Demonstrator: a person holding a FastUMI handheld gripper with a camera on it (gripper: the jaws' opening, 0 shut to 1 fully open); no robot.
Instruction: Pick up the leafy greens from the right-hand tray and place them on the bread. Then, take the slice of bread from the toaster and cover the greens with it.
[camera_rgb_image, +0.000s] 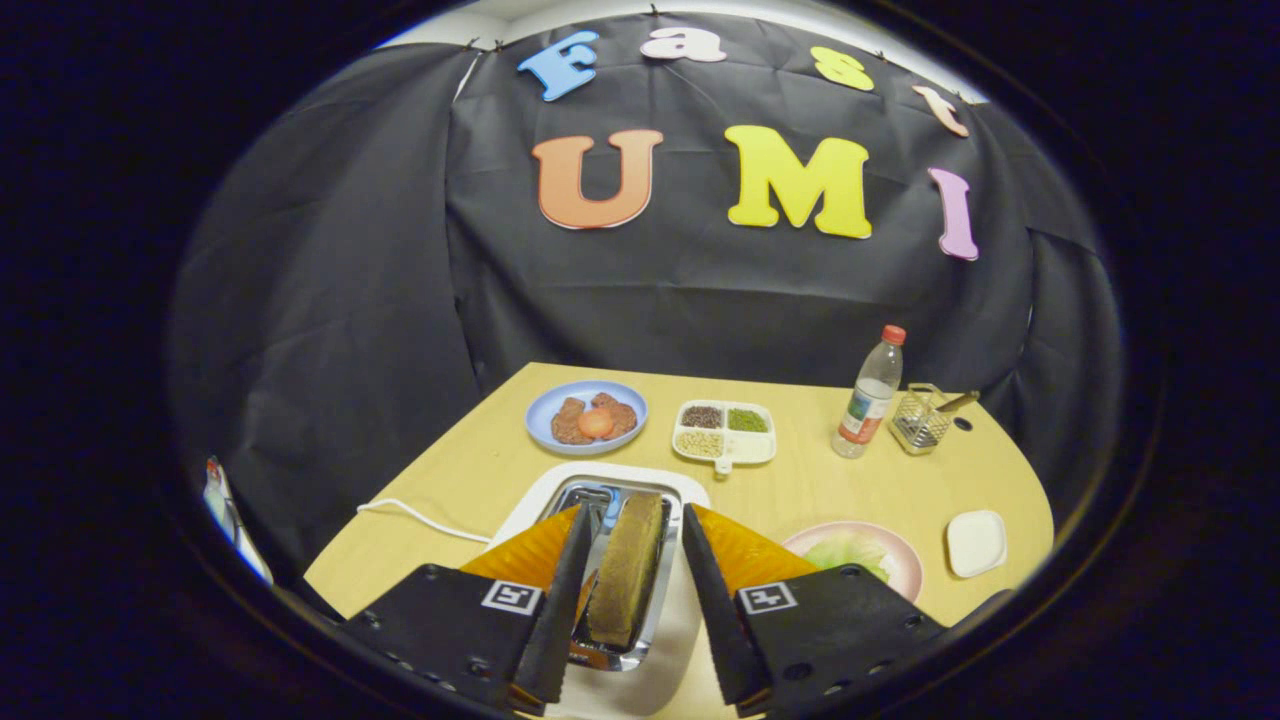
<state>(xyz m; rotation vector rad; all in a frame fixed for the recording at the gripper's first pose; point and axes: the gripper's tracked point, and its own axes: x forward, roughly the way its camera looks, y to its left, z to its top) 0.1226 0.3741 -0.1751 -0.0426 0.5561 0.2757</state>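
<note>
Here: hand-held gripper (632, 600) wide open, holding nothing, fingers flanking one bread slice (626, 570) in one toaster (600, 500).

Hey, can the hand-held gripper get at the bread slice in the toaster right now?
Probably yes. The hand-held gripper is open, one finger either side of the bread slice, which stands upright out of the toaster slot. Nothing lies between fingers and slice; closing should catch it.
</note>
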